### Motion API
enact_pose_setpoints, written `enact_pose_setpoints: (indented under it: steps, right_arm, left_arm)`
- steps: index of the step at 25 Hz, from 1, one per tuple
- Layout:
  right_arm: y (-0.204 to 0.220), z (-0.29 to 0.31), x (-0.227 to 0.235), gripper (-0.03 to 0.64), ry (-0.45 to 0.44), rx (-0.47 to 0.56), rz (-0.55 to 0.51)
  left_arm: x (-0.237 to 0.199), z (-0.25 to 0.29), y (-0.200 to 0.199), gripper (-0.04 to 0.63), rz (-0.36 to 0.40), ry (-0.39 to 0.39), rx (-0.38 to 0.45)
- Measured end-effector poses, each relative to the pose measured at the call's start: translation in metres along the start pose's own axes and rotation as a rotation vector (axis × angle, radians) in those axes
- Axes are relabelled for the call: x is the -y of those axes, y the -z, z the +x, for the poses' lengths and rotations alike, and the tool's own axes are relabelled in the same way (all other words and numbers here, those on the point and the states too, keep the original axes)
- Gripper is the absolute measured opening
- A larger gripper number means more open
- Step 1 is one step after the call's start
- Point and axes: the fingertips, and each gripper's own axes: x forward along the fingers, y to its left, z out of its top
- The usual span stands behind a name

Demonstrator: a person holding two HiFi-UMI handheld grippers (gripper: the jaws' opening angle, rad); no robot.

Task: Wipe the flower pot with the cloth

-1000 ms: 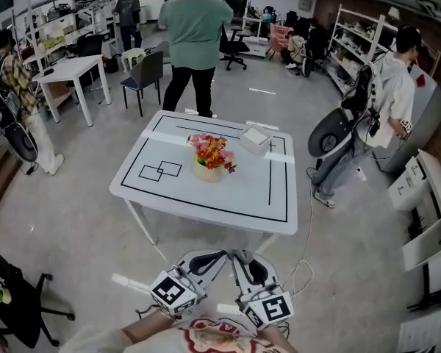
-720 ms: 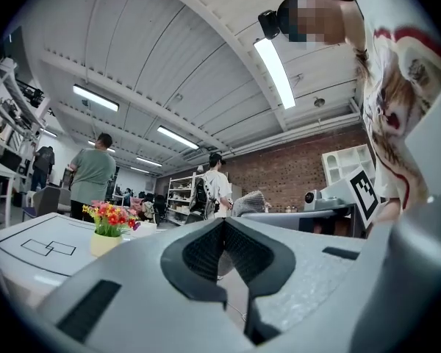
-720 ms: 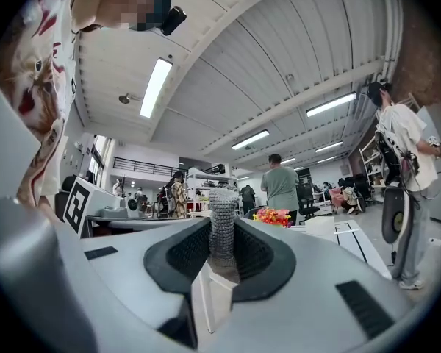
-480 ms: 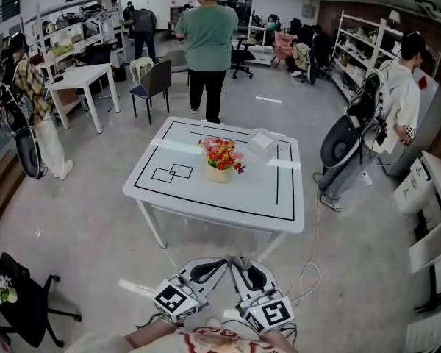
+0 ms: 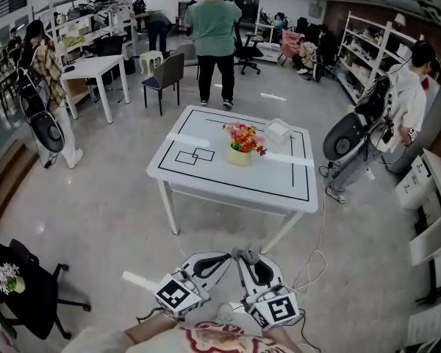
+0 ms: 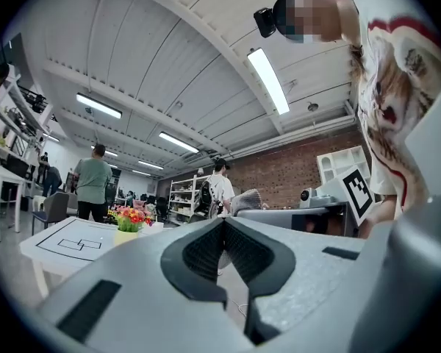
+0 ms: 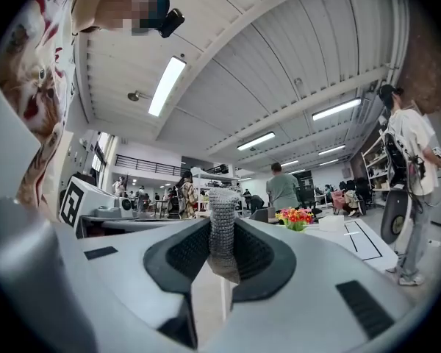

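Table (image 5: pixel 228 186) shifted right, waffle-knit cloth (image 7: pixel 222 230) pinched

Open lab/workshop, pale grey polished floor (image 5: pixel 95 219); white table (image 5: pixel 228 182) w/ black tape lines stands mid-room at 12 o'clock. White desk (image 5: pixel 95 66) + grey chair (image 5: pixel 169 70) at 10–11, white shelving (image 5: pixel 353 57) along brick wall (image 6: pixel 287 175) at 1–2, black office chair (image 5: pixel 29 293) at 8. Ceiling ribbed, lit by fluorescent strips (image 6: pixel 267 79).
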Motion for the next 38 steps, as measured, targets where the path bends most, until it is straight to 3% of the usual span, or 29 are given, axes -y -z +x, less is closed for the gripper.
enact_pose_setpoints:
  steps: [9,15,21,29,38]
  right_arm:
    - [0.01,-0.062,-0.11,0.074,0.076,-0.016,0.011]
    - [0.02,-0.095,-0.159,0.074,0.08,-0.048,-0.01]
    - [-0.003,-0.106,-0.165,0.074,0.084,-0.02,-0.046]
    - [-0.012,-0.125,-0.164,0.074,0.061,-0.021,-0.058]
    - [-0.017,-0.127,-0.161,0.074,0.061,-0.009,-0.061]
  left_arm:
    - [0.061,-0.093,0.004,0.005,-0.034,0.082,0.003]
    - [0.089,-0.125,0.01,0.005,-0.062,0.109,-0.006]
    - [0.109,-0.138,-0.019,0.004,-0.026,0.106,0.035]
    - [0.129,-0.133,-0.018,0.004,-0.06,0.088,0.033]
    - [0.129,-0.131,-0.025,0.004,-0.026,0.088,0.036]
